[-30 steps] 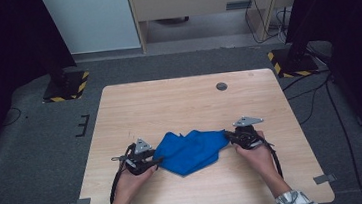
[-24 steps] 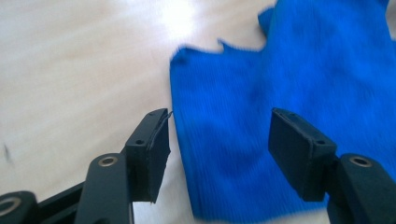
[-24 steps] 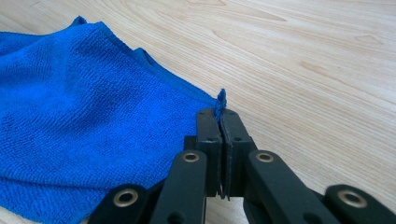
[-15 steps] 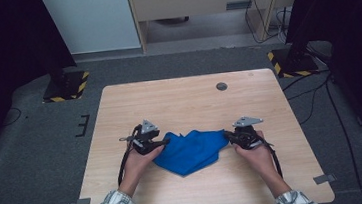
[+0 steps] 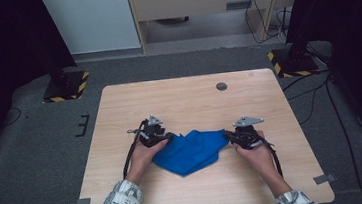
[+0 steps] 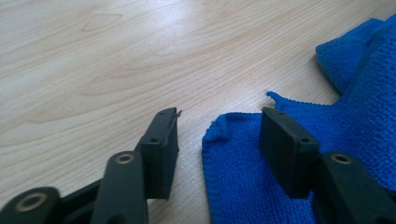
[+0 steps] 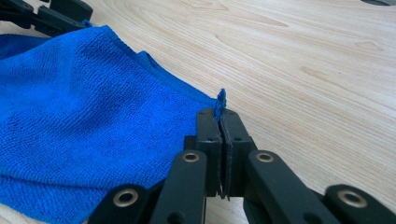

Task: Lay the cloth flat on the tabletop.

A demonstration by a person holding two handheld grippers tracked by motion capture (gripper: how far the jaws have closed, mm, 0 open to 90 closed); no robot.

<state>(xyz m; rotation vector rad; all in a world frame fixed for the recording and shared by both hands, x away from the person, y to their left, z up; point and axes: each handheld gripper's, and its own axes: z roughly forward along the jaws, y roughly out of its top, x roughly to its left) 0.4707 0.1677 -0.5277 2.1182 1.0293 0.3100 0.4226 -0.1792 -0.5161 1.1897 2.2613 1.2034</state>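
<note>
Hands come in from the bottom edge of the high view, sleeves in a patterned white shirt, each wrapped around a black two-jaw gripper low over the light wooden table [image 5: 183, 96]. Between them, toward the near half of the table, lies a crumpled blue microfibre cloth [image 5: 190, 151].

Right gripper [image 7: 220, 114] is clamped tight on a corner of the cloth, with a little tuft of blue poking up between the pads, and that forearm angles in from the lower right.

Left gripper [image 6: 219, 126] sits at the cloth's left edge with its jaws apart. They've just been closing a bit, and a cloth corner lies on the table between them, but the pads aren't pressing on it.
</note>
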